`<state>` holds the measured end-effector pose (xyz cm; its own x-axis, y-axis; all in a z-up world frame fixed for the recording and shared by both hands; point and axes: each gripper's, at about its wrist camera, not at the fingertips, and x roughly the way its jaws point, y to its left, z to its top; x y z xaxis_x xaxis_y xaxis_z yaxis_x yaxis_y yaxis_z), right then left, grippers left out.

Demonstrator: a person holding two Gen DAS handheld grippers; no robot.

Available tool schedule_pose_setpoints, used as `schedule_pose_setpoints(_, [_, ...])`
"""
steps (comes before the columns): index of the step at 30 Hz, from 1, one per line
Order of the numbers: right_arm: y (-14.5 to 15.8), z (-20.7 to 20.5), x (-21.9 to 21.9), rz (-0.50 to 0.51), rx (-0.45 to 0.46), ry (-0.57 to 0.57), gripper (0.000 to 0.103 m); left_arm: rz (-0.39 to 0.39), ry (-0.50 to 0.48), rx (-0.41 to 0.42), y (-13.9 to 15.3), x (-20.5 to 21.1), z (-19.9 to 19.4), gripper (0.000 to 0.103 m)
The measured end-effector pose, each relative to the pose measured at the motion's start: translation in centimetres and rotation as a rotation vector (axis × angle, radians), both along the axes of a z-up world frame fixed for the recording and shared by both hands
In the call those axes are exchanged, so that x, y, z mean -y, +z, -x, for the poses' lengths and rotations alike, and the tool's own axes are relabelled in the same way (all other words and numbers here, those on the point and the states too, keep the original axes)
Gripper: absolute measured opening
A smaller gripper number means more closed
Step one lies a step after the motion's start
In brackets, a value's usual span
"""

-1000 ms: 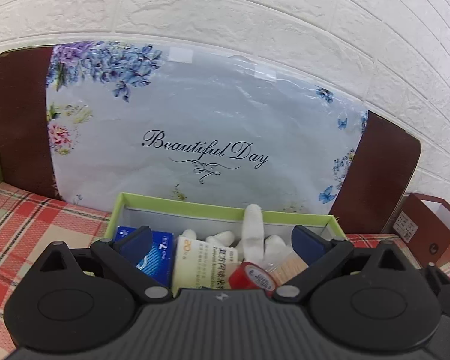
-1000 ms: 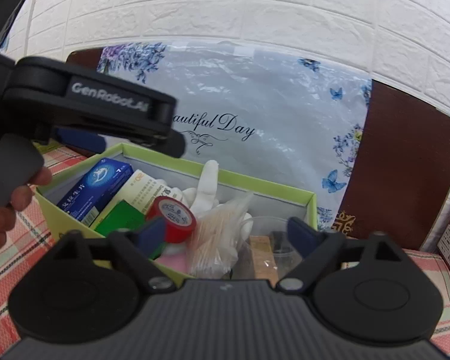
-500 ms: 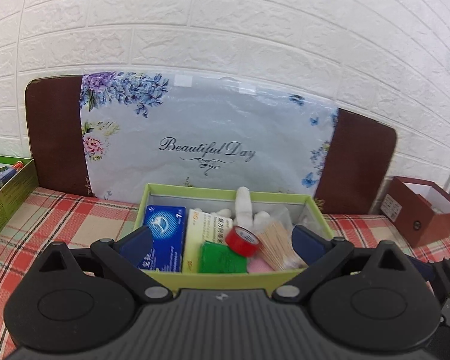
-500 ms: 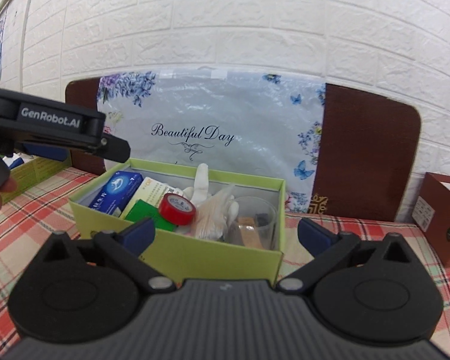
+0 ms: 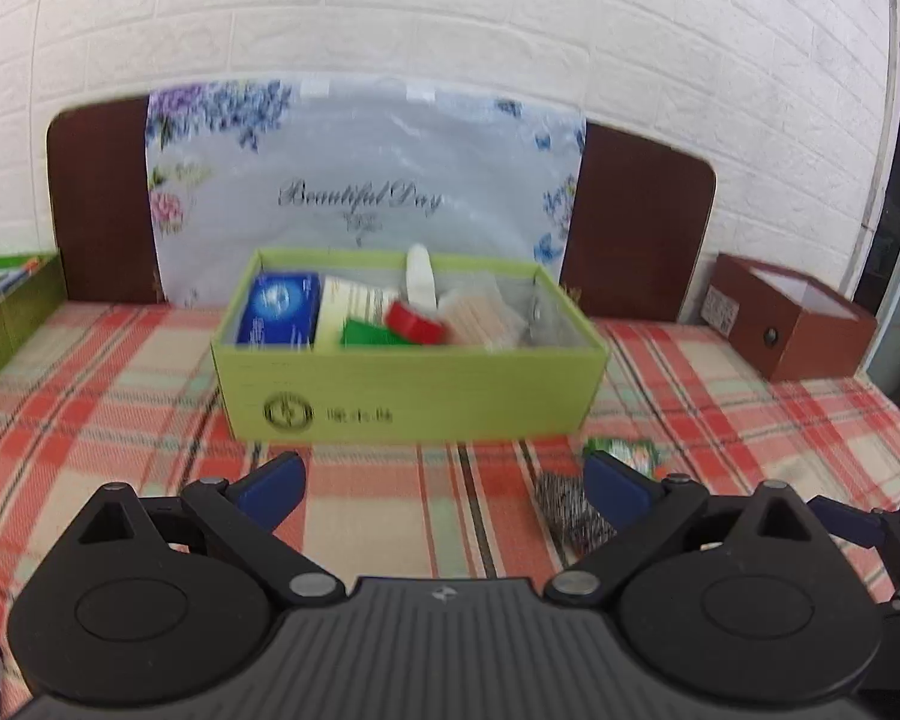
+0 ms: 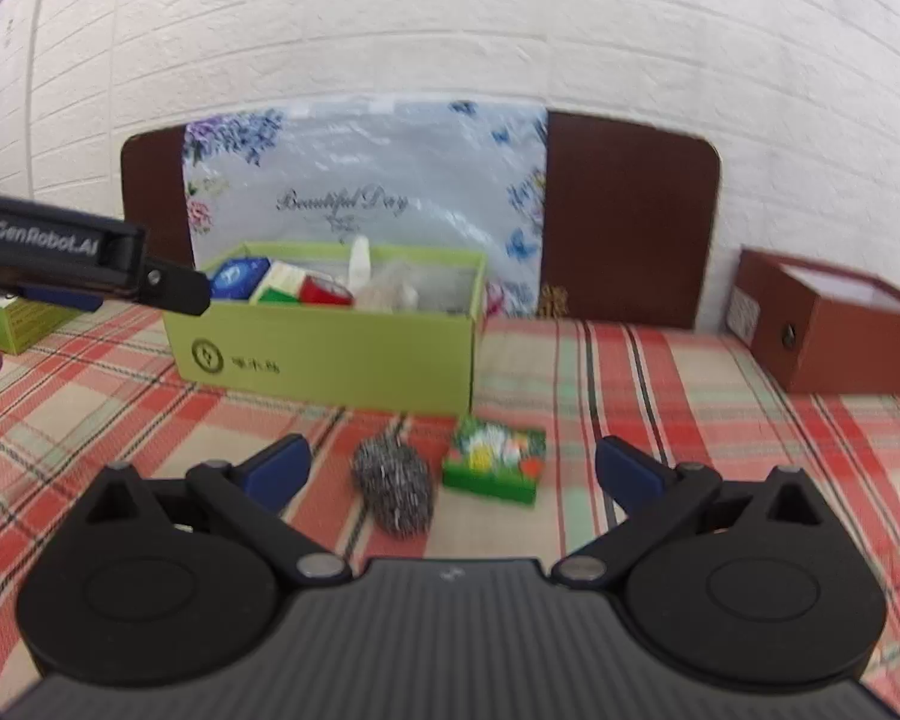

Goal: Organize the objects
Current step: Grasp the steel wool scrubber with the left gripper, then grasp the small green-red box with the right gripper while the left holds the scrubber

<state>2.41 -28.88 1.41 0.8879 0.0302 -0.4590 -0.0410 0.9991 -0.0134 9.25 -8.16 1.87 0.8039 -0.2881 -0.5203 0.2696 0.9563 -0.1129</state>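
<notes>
With both your left gripper (image 5: 444, 474) and right gripper (image 6: 450, 468) spread wide and empty, the green box (image 6: 330, 354) at frame centre looks mostly packed, while the steel scourer (image 6: 395, 495) and small green packet (image 6: 493, 467) below it remain out on the cloth.

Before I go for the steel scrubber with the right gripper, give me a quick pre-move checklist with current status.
1. Right gripper open and holding nothing: ok.
2. Steel scrubber lies loose on the tablecloth between the open jaws: ok.
3. Small green packet sits very close to the scrubber's right side, could get caught: not ok.
4. Left gripper open, holding nothing: ok.
5. Room left in the green box for the scrubber: cannot tell; the picture is blurred.
6. Exact scrubber outline: cannot tell, blurred.
</notes>
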Motion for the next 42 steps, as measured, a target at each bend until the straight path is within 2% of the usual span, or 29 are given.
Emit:
schedule_pose_setpoints(4, [-1.9,1.6,0.9,-0.042,-0.055,-0.015,0.103,-0.039,0.004,-0.062,-2.8,0.9,0.8,0.101])
schedule_pose_setpoints(7, [-3.0,2.2,1.4,-0.056,-0.093,-0.023,0.103,-0.03,0.011,-0.104,-4.1,1.1,1.0,0.101])
schedule_pose_setpoints(10, [-3.9,2.6,2.1,-0.042,-0.118,-0.034,0.103,-0.003,0.005,-0.12,-4.5,1.8,0.9,0.101])
schedule_pose_setpoints(15, [-4.5,3.0,4.0,-0.053,-0.127,-0.079,0.103,-0.011,-0.014,-0.108,-4.8,4.9,0.1,0.1])
schedule_pose_setpoints(22, [-4.6,3.2,6.0,-0.074,-0.121,-0.095,0.103,0.069,-0.072,-0.152,-4.9,9.3,-2.9,0.096])
schedule_pose_setpoints(25, [-4.6,3.2,6.6,-0.081,-0.121,-0.102,0.103,0.084,-0.079,-0.205,-5.8,10.7,-4.9,0.08])
schedule_pose_setpoints(26, [-4.6,3.2,6.8,-0.083,-0.12,-0.104,0.103,0.09,-0.078,-0.226,-6.3,10.8,-5.5,0.07])
schedule_pose_setpoints(28, [-4.6,3.3,7.1,-0.087,-0.118,-0.106,0.103,0.089,-0.055,-0.258,-7.0,10.7,-6.4,0.058])
schedule_pose_setpoints(29, [-4.6,3.3,7.3,-0.091,-0.12,-0.107,0.103,0.084,-0.049,-0.258,-7.3,10.3,-6.5,0.045])
schedule_pose_setpoints(33, [-4.8,2.9,7.4,-0.1,-0.129,-0.099,0.103,0.136,-0.066,-0.266,-7.4,7.6,-5.8,0.041])
schedule_pose_setpoints(37, [-4.9,1.2,6.9,-0.09,-0.141,-0.074,0.103,0.092,-0.034,-0.245,-7.0,4.7,-4.3,0.041])
schedule_pose_setpoints(42, [-5.3,-3.2,5.4,-0.08,-0.163,-0.037,0.103,0.041,0.014,-0.223,-6.5,1.6,-2.7,0.042])
